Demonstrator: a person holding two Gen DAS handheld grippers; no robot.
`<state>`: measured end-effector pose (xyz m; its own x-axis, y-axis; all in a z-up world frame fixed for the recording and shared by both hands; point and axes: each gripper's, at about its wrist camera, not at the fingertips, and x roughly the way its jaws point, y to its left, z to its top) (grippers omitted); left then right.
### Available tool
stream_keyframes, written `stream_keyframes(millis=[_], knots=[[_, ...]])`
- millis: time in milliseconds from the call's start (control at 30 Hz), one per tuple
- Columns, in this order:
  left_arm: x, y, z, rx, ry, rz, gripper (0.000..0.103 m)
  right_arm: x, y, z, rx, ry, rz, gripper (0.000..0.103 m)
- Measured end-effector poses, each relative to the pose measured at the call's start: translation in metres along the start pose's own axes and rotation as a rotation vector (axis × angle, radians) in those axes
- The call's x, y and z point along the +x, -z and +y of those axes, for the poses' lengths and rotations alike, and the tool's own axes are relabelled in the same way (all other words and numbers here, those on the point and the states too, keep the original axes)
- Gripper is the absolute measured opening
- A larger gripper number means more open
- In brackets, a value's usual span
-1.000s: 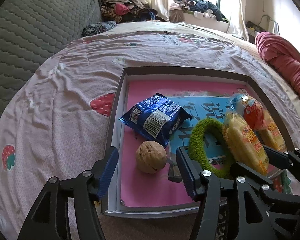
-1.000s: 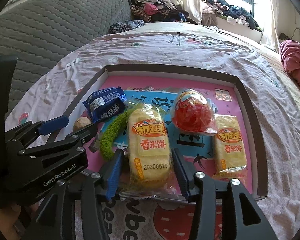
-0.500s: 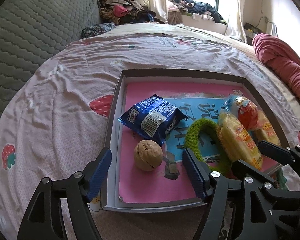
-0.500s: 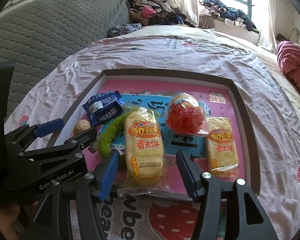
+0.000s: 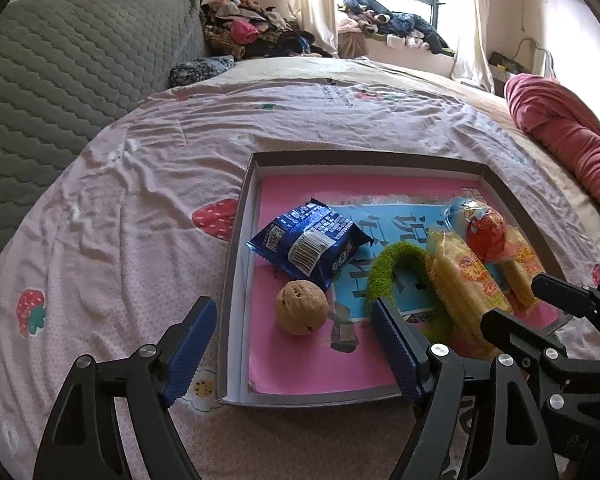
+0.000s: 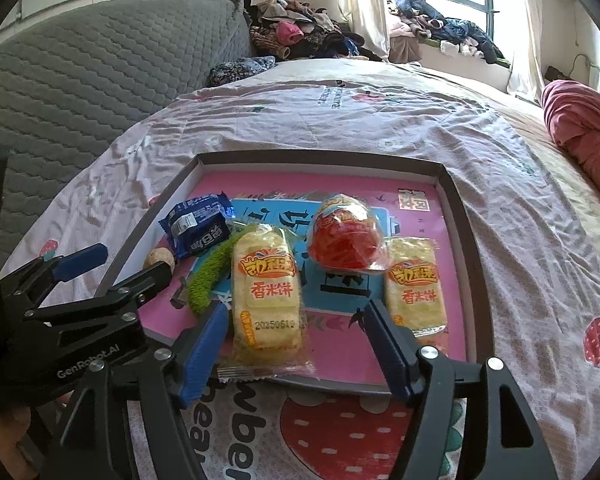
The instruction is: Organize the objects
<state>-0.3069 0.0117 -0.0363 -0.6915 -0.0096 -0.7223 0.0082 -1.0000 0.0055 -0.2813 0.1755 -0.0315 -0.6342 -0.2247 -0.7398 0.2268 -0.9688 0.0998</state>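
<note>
A shallow grey-rimmed tray [image 6: 458, 216] with a pink and blue printed liner lies on a pink strawberry-print bedsheet [image 5: 112, 216]. Contents: a blue foil snack packet [image 5: 310, 240] at the left; a walnut [image 5: 301, 307] just in front of it, lying free on the liner; a green fuzzy ring [image 5: 396, 268] beside the walnut, partly tucked under a yellow rice-cracker pack [image 6: 266, 292], whose near end overhangs the tray's front rim; a red plastic-wrapped egg [image 6: 344, 236] behind; and a second rice-cracker pack [image 6: 414, 284] to the right, the egg's wrapper overlapping its far end. The left gripper [image 5: 292, 348] has just been opening: its blue pads stand spread, one outside the tray's left wall, the other over the liner, with the walnut between them but clear of both. The right gripper [image 6: 296, 346] has likewise just been opening: its jaws stand apart either side of the first rice-cracker pack's near end, the left pad just beside the wrapper, the right pad well clear. A grey quilted headboard [image 5: 60, 80] and a red blanket [image 5: 560, 136] border the bed.
</note>
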Motion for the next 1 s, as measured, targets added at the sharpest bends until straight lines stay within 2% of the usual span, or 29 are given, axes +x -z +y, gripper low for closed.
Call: stream_keyframes(millis=[100,200,233,500,700,1000], knots=[[-0.004,0.000,0.003,-0.008,-0.004,-0.011,0.083,-0.002,0.000,0.000,0.001,0.002,-0.004,0.073],[-0.008,0.000,0.005,-0.011,-0.015,-0.018,0.085,-0.005,0.000,-0.001,0.003,0.001,-0.012,0.081],[-0.009,0.000,0.006,-0.012,-0.018,-0.018,0.088,-0.007,0.000,-0.001,0.004,0.001,-0.014,0.084],[-0.022,0.000,0.009,-0.025,-0.031,-0.042,0.102,-0.018,0.002,-0.006,0.029,-0.007,-0.032,0.091],[-0.038,0.002,0.013,-0.022,-0.049,-0.057,0.102,-0.033,0.001,-0.002,0.021,-0.001,-0.044,0.091],[-0.065,0.011,0.021,-0.034,-0.046,-0.089,0.102,-0.065,0.001,0.004,0.020,0.013,-0.092,0.102]])
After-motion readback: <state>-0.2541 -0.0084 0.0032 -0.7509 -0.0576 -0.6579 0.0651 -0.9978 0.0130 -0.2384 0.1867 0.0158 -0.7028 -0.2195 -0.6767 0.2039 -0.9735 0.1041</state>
